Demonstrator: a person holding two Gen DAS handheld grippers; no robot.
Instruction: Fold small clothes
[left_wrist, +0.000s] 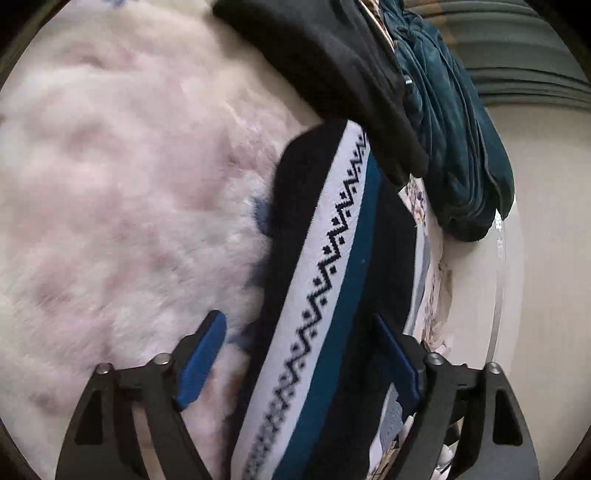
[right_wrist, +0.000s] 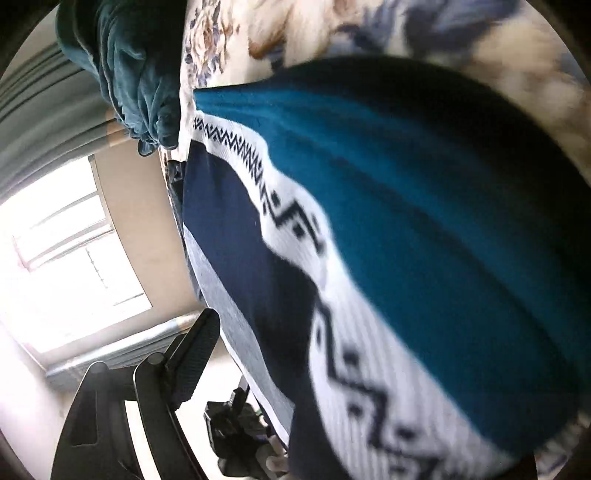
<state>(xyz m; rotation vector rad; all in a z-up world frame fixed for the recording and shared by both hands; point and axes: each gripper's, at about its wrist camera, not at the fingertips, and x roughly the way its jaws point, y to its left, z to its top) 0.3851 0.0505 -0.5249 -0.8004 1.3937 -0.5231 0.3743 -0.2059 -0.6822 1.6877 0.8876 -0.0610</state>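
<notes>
A small knitted garment (left_wrist: 332, 280) with navy, white zigzag and teal bands lies on a fluffy pink-white blanket (left_wrist: 122, 192). In the left wrist view it runs between the blue pads of my left gripper (left_wrist: 301, 354), whose jaws stand wide apart around it without pinching. In the right wrist view the same garment (right_wrist: 424, 240) fills the frame, very close. Only the left finger (right_wrist: 192, 354) of my right gripper shows, apart from the cloth; the other finger is hidden behind the garment.
A black garment (left_wrist: 332, 62) and a dark teal velvet cloth (left_wrist: 461, 140) lie at the far end of the bed. A floral sheet (right_wrist: 332, 33) covers the bed edge. A bright window (right_wrist: 70, 254) and beige wall are beyond.
</notes>
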